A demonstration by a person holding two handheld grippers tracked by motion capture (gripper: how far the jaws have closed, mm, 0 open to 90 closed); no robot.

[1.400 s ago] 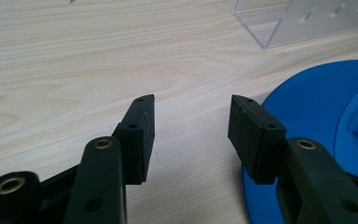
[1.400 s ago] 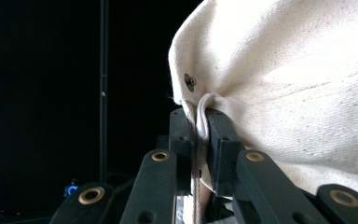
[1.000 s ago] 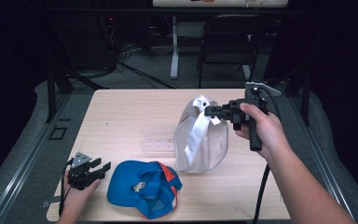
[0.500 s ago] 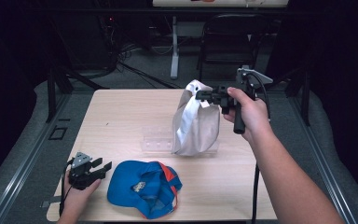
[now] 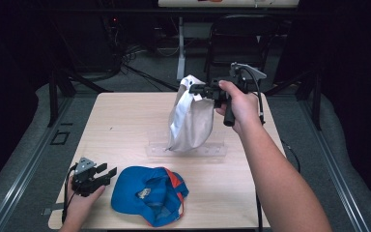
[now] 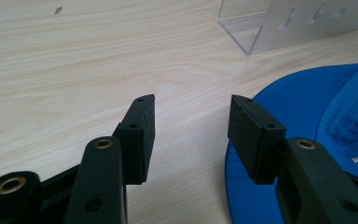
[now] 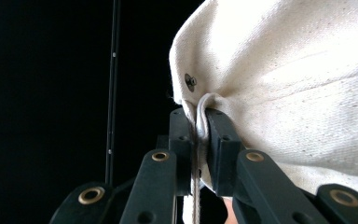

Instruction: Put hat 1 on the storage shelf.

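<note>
The pale wooden bench (image 5: 125,125) carries a clear acrylic rack (image 5: 186,151) at its middle. The cream canvas cap (image 5: 191,118), limp and pinched at its edge by the right gripper (image 5: 199,90), has travelled leftward and now hangs just above the rack, probably to be set on it. A blue mesh cap (image 5: 147,195) lies near. The left gripper (image 5: 104,175) rests beside it, fingers spread.

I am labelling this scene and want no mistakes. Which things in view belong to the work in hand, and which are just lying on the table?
In the work:
- cream cap, hanging above the table
- right gripper, jaws shut on the cap's fabric
- clear plastic rack, under the hanging cap

Lying about:
- blue cap, flat on the table
- left gripper, jaws open, beside the blue cap
</note>
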